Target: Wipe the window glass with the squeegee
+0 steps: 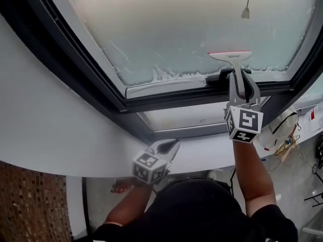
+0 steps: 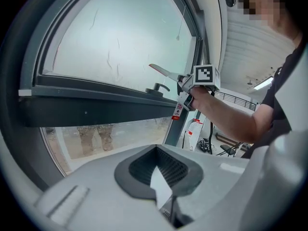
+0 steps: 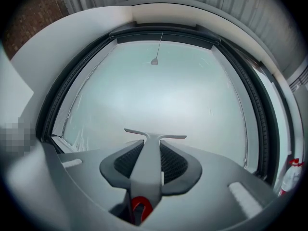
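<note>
The window glass (image 1: 166,24) is fogged, with a band of white foam (image 1: 171,75) along its lower edge. The grey squeegee (image 1: 229,55) has a red-edged blade and lies against the glass low on the right. My right gripper (image 1: 241,78) is shut on its handle. In the right gripper view the squeegee (image 3: 154,136) sticks out straight ahead between the jaws of the right gripper (image 3: 149,153). My left gripper (image 1: 170,146) hangs lower, by the white sill, away from the glass. In its own view the left gripper (image 2: 156,166) is shut on a thin white scrap (image 2: 161,189).
A dark window handle (image 1: 222,77) sits on the frame just below the squeegee. A cord pull (image 1: 246,13) hangs in front of the upper glass. A lower pane (image 1: 186,117) runs under the dark frame. A spray bottle (image 3: 288,174) and cables (image 1: 285,140) lie at the right.
</note>
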A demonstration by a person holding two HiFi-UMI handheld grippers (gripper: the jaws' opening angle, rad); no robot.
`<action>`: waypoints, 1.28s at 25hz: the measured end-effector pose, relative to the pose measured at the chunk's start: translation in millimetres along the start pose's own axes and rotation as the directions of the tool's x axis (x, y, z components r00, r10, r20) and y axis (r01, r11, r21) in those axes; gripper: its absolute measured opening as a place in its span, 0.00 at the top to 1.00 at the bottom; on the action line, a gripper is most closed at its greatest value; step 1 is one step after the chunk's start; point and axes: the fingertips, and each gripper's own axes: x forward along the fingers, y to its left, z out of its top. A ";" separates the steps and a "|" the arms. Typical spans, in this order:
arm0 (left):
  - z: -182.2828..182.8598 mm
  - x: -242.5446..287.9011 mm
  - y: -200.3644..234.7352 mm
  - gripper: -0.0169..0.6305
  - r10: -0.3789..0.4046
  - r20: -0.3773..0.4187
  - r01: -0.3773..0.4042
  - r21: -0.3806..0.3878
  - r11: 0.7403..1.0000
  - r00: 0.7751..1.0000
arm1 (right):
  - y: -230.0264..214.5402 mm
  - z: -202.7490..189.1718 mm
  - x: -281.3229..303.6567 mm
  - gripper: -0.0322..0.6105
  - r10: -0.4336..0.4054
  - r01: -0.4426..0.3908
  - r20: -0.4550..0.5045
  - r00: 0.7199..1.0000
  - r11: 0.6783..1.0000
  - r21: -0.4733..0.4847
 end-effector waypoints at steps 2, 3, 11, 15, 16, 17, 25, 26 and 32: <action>-0.5 0.7 0.4 0.97 -0.004 0.000 0.004 0.000 1.000 1.000 | 2.9 -13.4 -1.9 0.76 0.005 -0.005 -0.027 1.000 1.000 0.007; -0.8 0.8 0.8 0.97 -0.004 0.002 0.004 0.000 1.000 1.000 | 4.8 -18.6 -2.4 0.76 0.009 -0.008 -0.038 0.999 1.000 0.010; -7.9 -2.9 5.8 0.97 0.006 -0.001 -0.006 -0.021 1.000 1.000 | 9.5 -60.6 -8.7 0.76 0.008 -0.005 -0.114 0.993 1.000 0.023; -8.2 -3.8 6.6 0.97 0.005 0.002 -0.005 -0.026 1.000 1.000 | 10.4 -63.3 -8.4 0.76 0.001 0.001 -0.114 0.994 1.000 0.016; -8.6 -4.3 6.9 0.97 0.005 0.001 -0.005 -0.028 1.000 1.000 | 10.6 -63.1 -8.4 0.76 0.000 0.002 -0.116 0.993 1.000 0.019; -9.1 -4.9 7.1 0.97 0.005 0.002 -0.005 -0.029 1.000 1.000 | 11.1 -61.9 -8.8 0.76 -0.001 0.003 -0.116 0.993 1.000 0.023; -16.7 -11.7 17.4 0.97 0.020 -0.002 -0.020 -0.038 0.999 1.000 | 43.5 -2.3 -11.6 0.76 0.067 -0.066 -0.001 0.998 0.996 0.052; -16.9 -14.3 20.0 0.97 0.025 0.000 -0.025 -0.040 0.999 1.000 | 48.7 8.2 -10.9 0.76 0.075 -0.076 0.019 0.997 0.996 0.052; -19.5 -32.2 35.4 0.97 0.059 0.013 -0.058 -0.037 0.998 0.998 | 76.2 65.2 -7.1 0.76 0.112 -0.118 0.148 0.983 0.993 0.029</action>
